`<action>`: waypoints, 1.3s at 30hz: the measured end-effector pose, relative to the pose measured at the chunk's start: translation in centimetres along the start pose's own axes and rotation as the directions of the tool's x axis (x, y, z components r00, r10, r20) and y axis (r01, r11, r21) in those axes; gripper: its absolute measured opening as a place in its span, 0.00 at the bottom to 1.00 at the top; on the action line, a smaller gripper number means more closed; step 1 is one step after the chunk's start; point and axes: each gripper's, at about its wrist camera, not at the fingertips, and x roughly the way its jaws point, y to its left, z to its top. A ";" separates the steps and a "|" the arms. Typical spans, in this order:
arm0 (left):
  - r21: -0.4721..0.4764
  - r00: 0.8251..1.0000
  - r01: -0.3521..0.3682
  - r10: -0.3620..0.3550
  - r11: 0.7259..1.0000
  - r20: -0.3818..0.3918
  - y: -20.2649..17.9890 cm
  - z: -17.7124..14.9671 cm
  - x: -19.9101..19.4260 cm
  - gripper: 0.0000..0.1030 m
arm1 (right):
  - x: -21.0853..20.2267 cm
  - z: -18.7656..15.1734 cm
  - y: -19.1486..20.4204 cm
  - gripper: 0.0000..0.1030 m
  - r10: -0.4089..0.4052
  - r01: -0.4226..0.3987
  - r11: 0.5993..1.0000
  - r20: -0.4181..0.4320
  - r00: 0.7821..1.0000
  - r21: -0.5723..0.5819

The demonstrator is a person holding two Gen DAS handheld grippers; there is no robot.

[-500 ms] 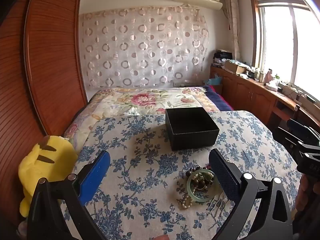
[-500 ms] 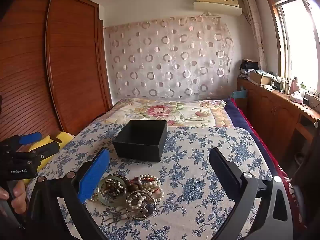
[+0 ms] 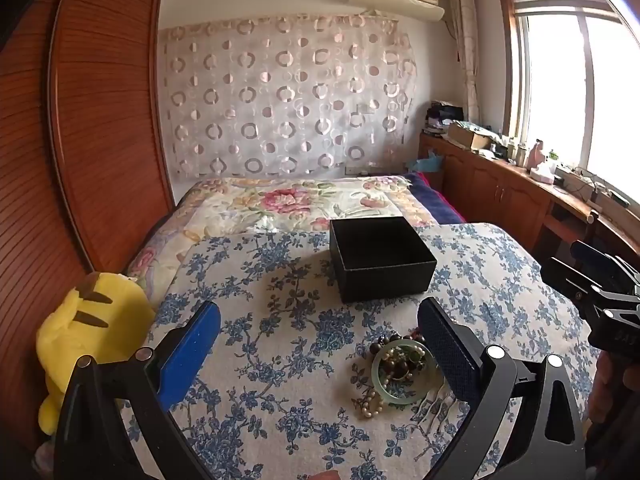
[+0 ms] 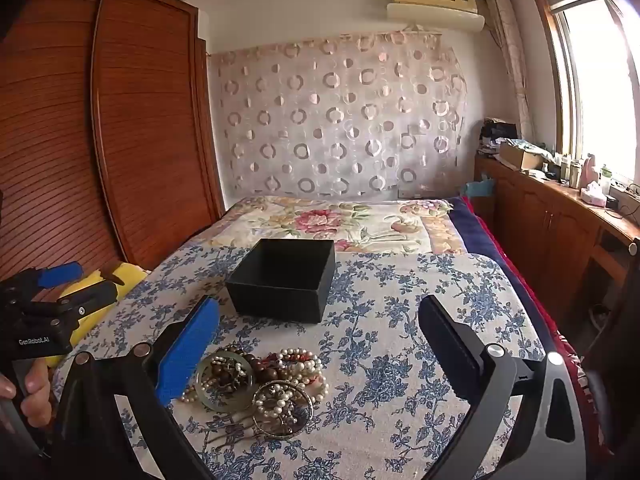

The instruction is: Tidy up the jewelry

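A heap of jewelry (image 4: pixel 260 380) lies on the blue-flowered bedspread (image 4: pixel 400 340): a pale green bangle (image 4: pixel 224 384), pearl strands, dark beads and a metal bangle. Beyond it stands an open, empty black box (image 4: pixel 284 280). My right gripper (image 4: pixel 320 340) hovers open above the heap, nothing between its fingers. In the left wrist view the same heap (image 3: pixel 400 372) lies by the right finger of my open left gripper (image 3: pixel 320 344), with the black box (image 3: pixel 380 258) farther back. The right gripper (image 3: pixel 600 304) shows at that view's right edge, and the left gripper (image 4: pixel 60 300) at the right wrist view's left edge.
A yellow plush toy (image 3: pixel 88 336) sits at the bed's left edge beside a wooden wardrobe (image 3: pixel 92 120). A floral quilt (image 3: pixel 288 204) covers the far half of the bed. A cluttered wooden counter (image 3: pixel 520 184) runs under the window on the right.
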 end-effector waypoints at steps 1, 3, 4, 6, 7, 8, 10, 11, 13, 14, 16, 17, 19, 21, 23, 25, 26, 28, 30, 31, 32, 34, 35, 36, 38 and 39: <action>0.000 1.000 0.000 0.000 1.000 -0.001 0.0 0.0 0.0 0.93 | 0.0 0.0 0.0 0.98 0.000 0.000 1.000 0.000 1.000 0.000; 0.000 1.000 0.001 -0.001 1.000 0.002 0.0 0.0 0.0 0.93 | -0.1 0.0 0.0 0.98 0.001 -0.001 1.000 0.000 1.000 0.000; 0.000 1.000 0.001 -0.001 1.000 0.002 0.0 0.0 0.0 0.93 | -0.1 0.0 0.0 0.98 0.000 0.000 1.000 0.000 1.000 0.000; -0.001 1.000 0.001 -0.001 1.000 0.002 0.0 0.1 0.0 0.93 | -0.1 0.0 0.0 0.98 0.000 0.000 1.000 0.000 1.000 0.000; -0.001 1.000 0.001 -0.001 1.000 0.002 0.0 0.1 0.0 0.93 | -0.1 0.0 0.0 0.98 0.000 0.000 1.000 0.000 1.000 0.000; 0.000 1.000 0.000 0.000 1.000 0.002 0.0 0.1 0.1 0.93 | -0.1 0.1 0.0 0.98 0.000 0.000 1.000 0.000 1.000 0.000; 0.001 1.000 0.000 0.000 1.000 0.002 0.0 0.2 -0.1 0.93 | -0.1 0.1 0.0 0.98 0.000 0.000 1.000 0.000 1.000 -0.001; 0.001 1.000 0.000 0.000 1.000 0.001 -0.1 0.3 -0.1 0.93 | -0.2 0.1 0.0 0.98 0.000 0.000 1.000 0.000 1.000 0.000; 0.001 1.000 0.000 0.000 1.000 0.002 0.0 0.2 -0.1 0.93 | -0.2 0.1 0.0 0.98 0.001 -0.001 1.000 0.000 1.000 -0.001; 0.001 1.000 0.000 0.000 1.000 0.002 -0.1 0.2 -0.1 0.93 | -0.2 0.1 0.0 0.98 -0.001 0.001 1.000 0.001 1.000 -0.001; 0.001 1.000 0.000 0.000 1.000 0.003 0.0 0.2 -0.1 0.93 | -0.2 0.1 0.0 0.98 -0.001 0.001 1.000 0.001 1.000 0.000; 0.000 1.000 0.000 0.000 1.000 0.002 -0.1 0.2 -0.1 0.93 | -0.2 0.1 0.0 0.98 0.000 0.000 1.000 0.001 1.000 -0.001; 0.001 1.000 0.000 0.000 1.000 0.003 0.0 0.2 -0.1 0.93 | -0.3 0.2 0.1 0.98 -0.001 0.001 1.000 0.001 1.000 -0.002; 0.000 1.000 0.000 0.000 1.000 0.003 -0.1 0.3 -0.1 0.93 | -0.3 0.2 0.1 0.98 0.000 0.000 1.000 0.002 1.000 -0.001; 0.001 1.000 0.000 0.000 1.000 0.003 -0.1 0.4 0.0 0.93 | -0.3 0.2 0.1 0.98 0.000 0.000 1.000 0.002 1.000 -0.002; 0.001 1.000 0.000 0.000 1.000 0.003 0.0 0.2 -0.1 0.93 | -0.3 0.2 0.1 0.98 0.000 0.000 1.000 0.002 1.000 -0.002; 0.001 1.000 0.001 -0.001 1.000 0.003 0.0 0.2 -0.1 0.93 | -0.3 0.2 0.1 0.98 0.000 0.000 1.000 0.002 1.000 -0.002; 0.001 1.000 0.001 -0.001 1.000 0.002 -0.1 0.3 -0.1 0.93 | -0.3 0.2 0.1 0.98 -0.001 0.001 1.000 0.003 1.000 -0.002; 0.001 1.000 0.001 -0.001 1.000 0.002 -0.1 0.4 -0.1 0.93 | -0.3 0.2 0.1 0.98 0.000 0.000 1.000 0.002 1.000 -0.002; 0.000 1.000 0.001 -0.001 1.000 0.003 0.0 0.2 0.0 0.93 | -0.3 0.2 0.1 0.98 -0.001 0.001 1.000 0.003 1.000 -0.003; 0.000 1.000 0.001 -0.001 1.000 0.003 0.0 0.2 0.1 0.93 | -0.3 0.2 0.1 0.98 -0.001 0.001 1.000 0.002 1.000 -0.002; -0.001 1.000 0.001 -0.001 1.000 0.003 0.0 0.3 0.1 0.93 | -0.4 0.2 0.1 0.98 -0.001 0.001 1.000 0.003 1.000 -0.002; 0.000 1.000 0.001 -0.001 1.000 0.002 0.0 0.3 0.1 0.93 | -0.3 0.2 0.1 0.98 -0.001 0.001 1.000 0.003 1.000 -0.003; 0.000 1.000 0.000 0.000 1.000 0.003 0.0 0.2 0.0 0.93 | -0.3 0.2 0.1 0.98 -0.001 0.001 1.000 0.003 1.000 -0.003; -0.001 1.000 0.000 0.000 1.000 0.002 0.0 0.3 0.1 0.93 | -0.3 0.2 0.1 0.98 0.000 0.000 1.000 0.003 1.000 -0.002; -0.002 1.000 0.001 -0.001 1.000 0.001 0.0 0.3 0.1 0.93 | -0.3 0.1 0.1 0.98 0.000 0.000 1.000 0.003 1.000 -0.002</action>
